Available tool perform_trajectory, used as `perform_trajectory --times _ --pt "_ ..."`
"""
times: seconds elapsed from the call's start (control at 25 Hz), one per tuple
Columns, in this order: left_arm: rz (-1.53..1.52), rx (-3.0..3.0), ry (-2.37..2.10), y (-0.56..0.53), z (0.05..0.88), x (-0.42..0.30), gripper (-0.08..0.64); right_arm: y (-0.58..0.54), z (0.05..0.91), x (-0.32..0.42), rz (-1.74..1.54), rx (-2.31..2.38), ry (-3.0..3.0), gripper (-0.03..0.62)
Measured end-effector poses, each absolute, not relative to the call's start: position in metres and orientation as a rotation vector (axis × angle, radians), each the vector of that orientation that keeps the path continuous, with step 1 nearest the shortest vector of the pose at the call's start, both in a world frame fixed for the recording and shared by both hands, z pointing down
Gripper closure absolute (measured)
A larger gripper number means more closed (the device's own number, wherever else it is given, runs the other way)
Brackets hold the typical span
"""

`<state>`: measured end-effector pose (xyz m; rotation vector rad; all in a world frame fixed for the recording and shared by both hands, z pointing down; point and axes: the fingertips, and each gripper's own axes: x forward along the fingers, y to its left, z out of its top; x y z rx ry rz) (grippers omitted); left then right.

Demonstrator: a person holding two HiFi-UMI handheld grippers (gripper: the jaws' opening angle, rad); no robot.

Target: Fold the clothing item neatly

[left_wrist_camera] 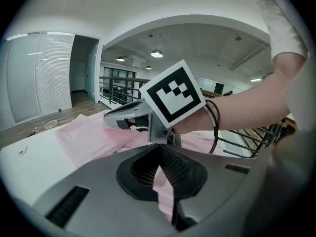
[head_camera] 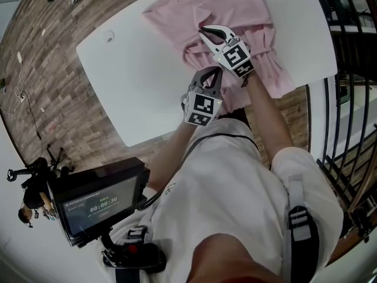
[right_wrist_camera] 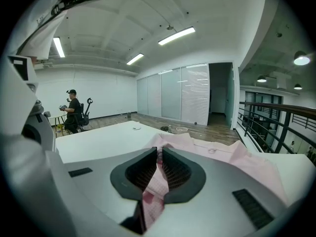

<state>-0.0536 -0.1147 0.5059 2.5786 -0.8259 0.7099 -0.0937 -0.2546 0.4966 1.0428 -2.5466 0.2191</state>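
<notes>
Left gripper [left_wrist_camera: 165, 181] and right gripper [right_wrist_camera: 157, 174], each pinched tight on a fold of the pink shirt [head_camera: 235, 10] lying ahead of them. The cloth is probably light and limp, best gripped at its edges.

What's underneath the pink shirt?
The white table is under the pink shirt, and bare tabletop shows beside it. Anything lying beneath the cloth is covered, so I cannot tell. The left claw and right claw each pinch pink fabric.

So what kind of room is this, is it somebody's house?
Probably an open office or studio, not a house: it has glass partition walls, long ceiling strip lights and a black metal railing.
</notes>
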Motion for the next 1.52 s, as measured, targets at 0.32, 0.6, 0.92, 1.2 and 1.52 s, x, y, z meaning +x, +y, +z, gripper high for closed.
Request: perform_trajectory --times 0.32,0.6,0.92,1.2,1.52 --pt "0.734 2.551 -0.84 -0.114 0.516 -0.065 0.557 -0.253 0.513 -0.111 0.248 0.975 -2.549 0.554" --pt "0.759 2.514 -0.85 -0.115 0.532 -0.075 0.557 -0.255 0.55 -0.119 0.307 0.881 -2.509 0.554" --pt "0.749 2.499 -0.885 -0.117 0.533 -0.08 0.557 -0.246 0.573 -0.127 0.349 0.769 -2.476 0.493" --pt "0.749 2.479 -0.905 -0.122 0.534 -0.085 0.557 -0.223 0.592 -0.145 0.397 0.543 -2.427 0.335" --pt "0.712 2.479 -0.987 -0.145 0.528 -0.094 0.557 -0.227 0.571 -0.116 0.481 0.639 -2.449 0.333"
